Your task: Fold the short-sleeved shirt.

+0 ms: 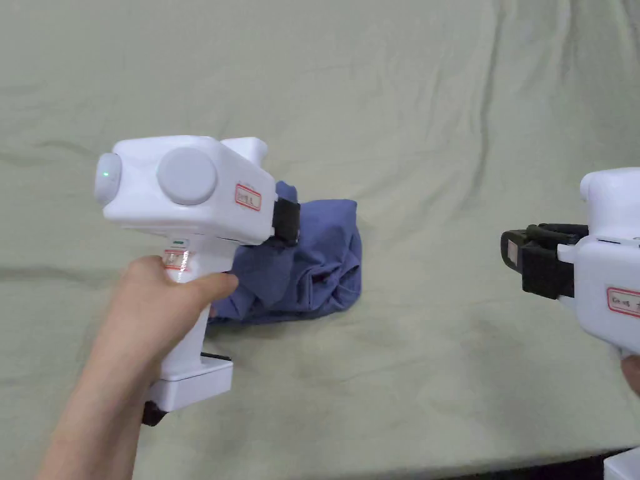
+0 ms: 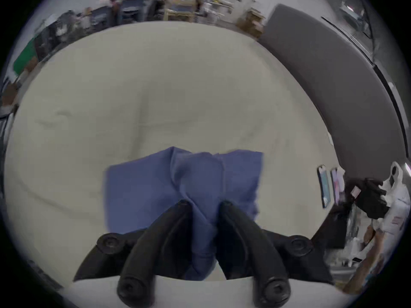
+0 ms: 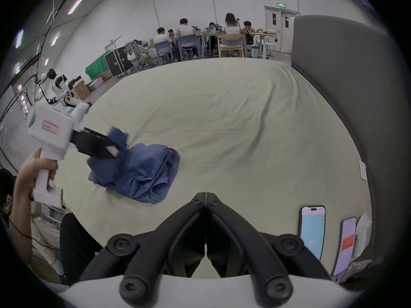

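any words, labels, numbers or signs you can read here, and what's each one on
No text can be read with certainty.
Red-bordered sticker on the left hand-held gripper body: handwriting, too blurred.
Red-bordered sticker on the right hand-held gripper body: handwriting, cut off and illegible.
Small sticker on the left handle: glare, unreadable.
Green sign above the door: too small.
Blue shirt: no print visible.

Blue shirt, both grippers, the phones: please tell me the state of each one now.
Blue shirt: crumpled in a heap on the bed sheet, one part lifted.
Left gripper: fingers shut on a fold of the blue shirt.
Right gripper: fingers shut, holding nothing, apart from the shirt.
Two phones: standing propped, screens lit.
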